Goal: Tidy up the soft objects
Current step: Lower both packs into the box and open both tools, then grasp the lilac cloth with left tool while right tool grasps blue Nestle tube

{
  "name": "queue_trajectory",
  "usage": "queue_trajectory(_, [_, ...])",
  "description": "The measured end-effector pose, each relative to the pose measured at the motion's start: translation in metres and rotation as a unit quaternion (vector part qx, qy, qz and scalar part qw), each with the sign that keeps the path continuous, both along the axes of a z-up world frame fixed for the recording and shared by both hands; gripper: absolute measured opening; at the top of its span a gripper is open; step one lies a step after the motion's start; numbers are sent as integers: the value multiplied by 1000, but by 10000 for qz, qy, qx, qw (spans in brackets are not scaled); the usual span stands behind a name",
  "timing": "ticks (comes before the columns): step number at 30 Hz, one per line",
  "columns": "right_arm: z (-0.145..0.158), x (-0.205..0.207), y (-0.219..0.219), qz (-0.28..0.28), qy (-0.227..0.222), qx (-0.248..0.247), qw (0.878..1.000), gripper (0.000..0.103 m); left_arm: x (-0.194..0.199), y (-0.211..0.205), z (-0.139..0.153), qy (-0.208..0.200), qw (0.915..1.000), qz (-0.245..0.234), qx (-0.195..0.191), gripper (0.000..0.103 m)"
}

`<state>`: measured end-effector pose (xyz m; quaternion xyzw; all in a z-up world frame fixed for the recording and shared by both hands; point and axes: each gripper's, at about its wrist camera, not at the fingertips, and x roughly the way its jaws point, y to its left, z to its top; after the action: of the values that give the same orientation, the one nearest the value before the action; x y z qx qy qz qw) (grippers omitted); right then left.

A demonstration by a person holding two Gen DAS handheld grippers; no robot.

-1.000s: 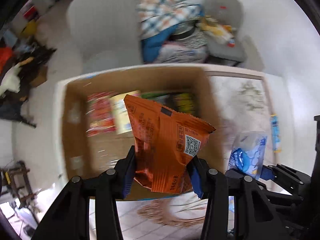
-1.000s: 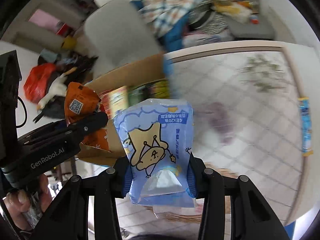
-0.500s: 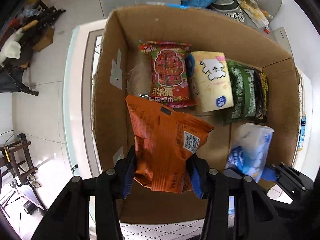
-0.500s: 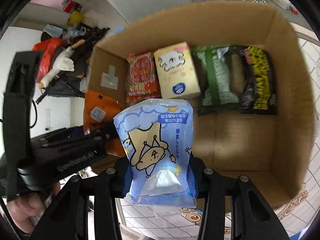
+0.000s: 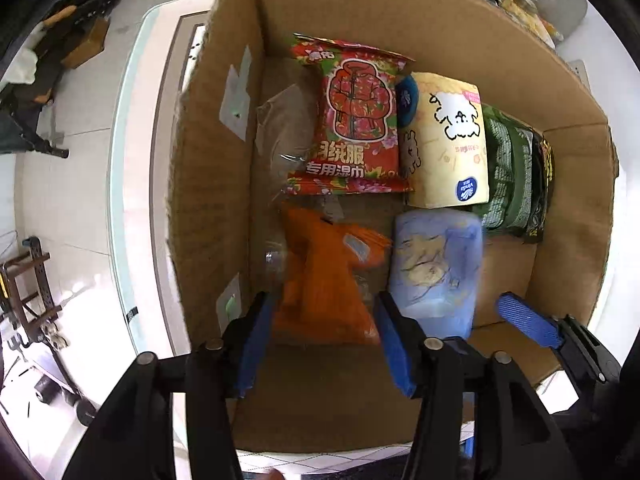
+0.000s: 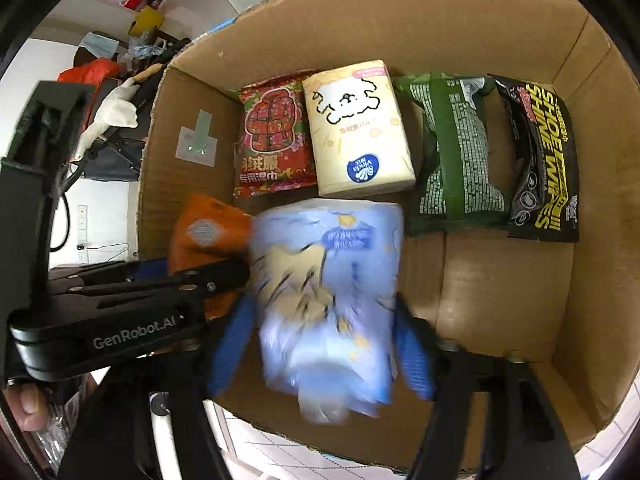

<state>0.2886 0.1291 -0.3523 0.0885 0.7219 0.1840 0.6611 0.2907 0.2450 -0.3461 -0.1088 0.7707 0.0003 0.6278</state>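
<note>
Both grippers hang over an open cardboard box [image 5: 420, 12]. My left gripper [image 5: 324, 340] has its jaws spread; the orange packet [image 5: 320, 280] is blurred between them, dropping free toward the box floor. My right gripper [image 6: 322, 344] is also spread, and the blue tissue pack [image 6: 328, 292] is blurred between its fingers, falling. In the left wrist view the blue pack [image 5: 436, 272] lies beside the orange packet. In the right wrist view the orange packet [image 6: 204, 236] shows behind the left gripper's body.
The box holds a red wipes packet [image 5: 352, 120], a cream tissue pack [image 5: 444, 140], a green packet [image 6: 452, 152] and a black shoe-wipes packet [image 6: 544, 160] along its far side. The box [image 6: 500, 308] stands on a white table [image 5: 132, 168]. Clutter lies on the floor at left.
Both grippers moved over and down into the box, then opened. The orange packet and the blue tissue pack left the jaws and are falling in.
</note>
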Motion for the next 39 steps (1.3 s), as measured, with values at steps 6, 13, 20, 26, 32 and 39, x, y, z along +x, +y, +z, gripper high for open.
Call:
queue_trajectory(6, [11,0,-12,-16,-137,-138,9998,80,-7,-1,22,-228,9997,-42,115,62])
queue_trajectory(13, [39,-3,-32,29,-392,-483,9981,81,-35,-17,66,-795,9965,-74,245,73])
queue_trajectory(20, [78,-29,-55,131,-785,-931,9925,95,-59,-33,101,-1448,9863,-115,784,99])
queue_trajectory(26, [117,-53,-77,141,-1298,-1364,9820,103,-77,-43,135,-2004,9757,-25,885,101])
queue_trajectory(32, [157,-75,-96,-43,-1655,-1234,9785,103,-101,-59,162,-2311,9680,-1,983,102])
queue_trajectory(39, [192,-103,-117,-99,-1903,-983,9767,103,-126,-73,193,-2570,9615,103,969,101])
